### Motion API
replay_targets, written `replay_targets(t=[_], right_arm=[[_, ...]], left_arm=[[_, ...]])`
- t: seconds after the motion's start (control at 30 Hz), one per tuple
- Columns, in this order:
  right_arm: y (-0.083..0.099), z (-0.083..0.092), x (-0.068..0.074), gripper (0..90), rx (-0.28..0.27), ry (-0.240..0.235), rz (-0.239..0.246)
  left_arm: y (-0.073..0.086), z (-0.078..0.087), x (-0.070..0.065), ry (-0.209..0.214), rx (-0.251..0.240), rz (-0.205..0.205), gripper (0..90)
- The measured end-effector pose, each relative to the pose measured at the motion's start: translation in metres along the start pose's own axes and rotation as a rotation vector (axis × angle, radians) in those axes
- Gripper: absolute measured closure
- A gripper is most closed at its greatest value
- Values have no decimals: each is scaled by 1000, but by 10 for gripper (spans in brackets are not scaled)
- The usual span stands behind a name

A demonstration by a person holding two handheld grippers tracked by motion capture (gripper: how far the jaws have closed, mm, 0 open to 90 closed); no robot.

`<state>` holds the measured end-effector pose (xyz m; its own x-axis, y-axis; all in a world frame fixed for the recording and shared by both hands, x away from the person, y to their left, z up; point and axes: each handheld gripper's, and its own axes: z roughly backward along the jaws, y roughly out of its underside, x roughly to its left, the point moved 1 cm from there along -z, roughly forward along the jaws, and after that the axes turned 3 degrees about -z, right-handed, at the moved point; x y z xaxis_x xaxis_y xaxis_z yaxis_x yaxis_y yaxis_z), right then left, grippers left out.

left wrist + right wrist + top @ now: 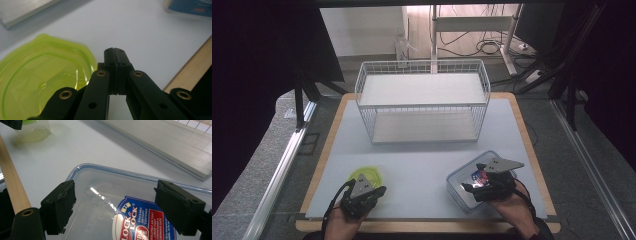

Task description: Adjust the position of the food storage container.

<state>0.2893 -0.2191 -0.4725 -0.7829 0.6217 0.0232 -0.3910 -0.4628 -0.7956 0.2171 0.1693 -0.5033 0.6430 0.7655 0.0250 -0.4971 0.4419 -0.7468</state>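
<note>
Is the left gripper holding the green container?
No, the left gripper has its jaws shut on nothing, beside the green container.

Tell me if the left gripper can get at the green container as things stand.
Probably yes. The green container lies right beside the left gripper on the white mat with nothing between them. But its fingers are shut, so they would need to open first.

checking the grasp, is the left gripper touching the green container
Apart. In the left gripper view the left gripper has its jaws shut on nothing, with bare table between them and the green container.
</note>
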Motion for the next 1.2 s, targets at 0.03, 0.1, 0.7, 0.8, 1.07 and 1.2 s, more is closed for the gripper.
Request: replay_targets(t=[0.03, 0.1, 0.7, 0.8, 1.07, 1.2], right_arm=[[0, 0, 0, 171, 0, 1, 2], [0, 0, 0, 171, 2, 0, -3], [2, -2, -1, 174, 17, 2, 4], [2, -2, -1, 174, 18, 1, 3], [2, -1, -2, 197, 14, -2, 5], [2, 4, -3, 342, 24, -2, -4]], left_arm=[[1, -1, 1, -6, 4, 8, 900], [2, -1, 4, -4, 1, 28, 900], [12, 2, 36, -51, 12, 112, 900], [14, 3, 42, -65, 10, 125, 900], [13, 5, 37, -41, -34, 116, 892], [9, 4, 27, -20, -56, 76, 843]])
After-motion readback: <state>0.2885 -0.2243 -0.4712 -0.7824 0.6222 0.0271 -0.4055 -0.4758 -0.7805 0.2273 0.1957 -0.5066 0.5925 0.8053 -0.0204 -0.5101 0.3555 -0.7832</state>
